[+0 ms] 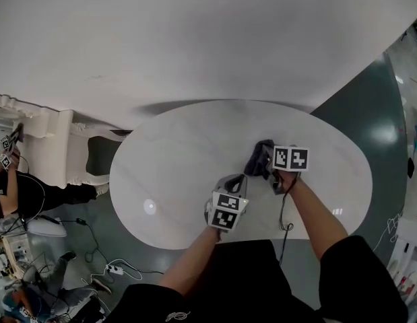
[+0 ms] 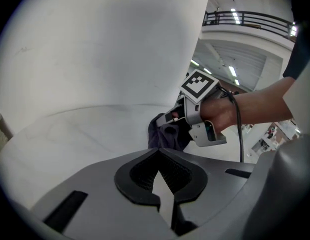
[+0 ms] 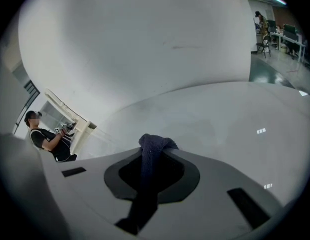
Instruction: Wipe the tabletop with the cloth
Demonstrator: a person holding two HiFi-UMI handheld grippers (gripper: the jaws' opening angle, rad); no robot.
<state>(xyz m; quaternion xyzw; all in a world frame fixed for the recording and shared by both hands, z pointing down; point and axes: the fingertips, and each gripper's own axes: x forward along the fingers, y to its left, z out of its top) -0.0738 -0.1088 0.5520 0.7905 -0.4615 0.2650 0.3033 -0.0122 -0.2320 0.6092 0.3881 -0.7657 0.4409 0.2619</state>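
We are standing at the near edge of a white oval tabletop [image 1: 161,180], holding a gripper in each hand over its middle. Our right gripper [image 3: 150,179] is pinching the dark blue cloth [image 3: 156,143]. Its jaws are sitting almost together with a strip of the fabric running between the pads, and a bunched fold is poking out past the tips. In the left gripper view the rest of the cloth is hanging below those jaws in a crumpled lump, reaching down to the tabletop and seemingly touching it. In the head view the lump is sitting near the table's middle, slightly to the right.

Our left gripper [image 2: 162,191] is carrying nothing, and its jaws are closing fully on each other. It is hovering just beside the right gripper, nearer to us and a little to its left. It is tilting down at the table and pointing towards the cloth without touching it.

The glossy tabletop is catching small reflections of lights. Beyond it a plain white wall [image 1: 195,39] is filling the view. Off the table's left end a white carved piece of furniture [image 1: 50,136] is standing on the dark floor [image 1: 360,106], beside it another person [image 1: 13,190] is holding a marked gripper, and cables [image 1: 93,247] are trailing over the floor
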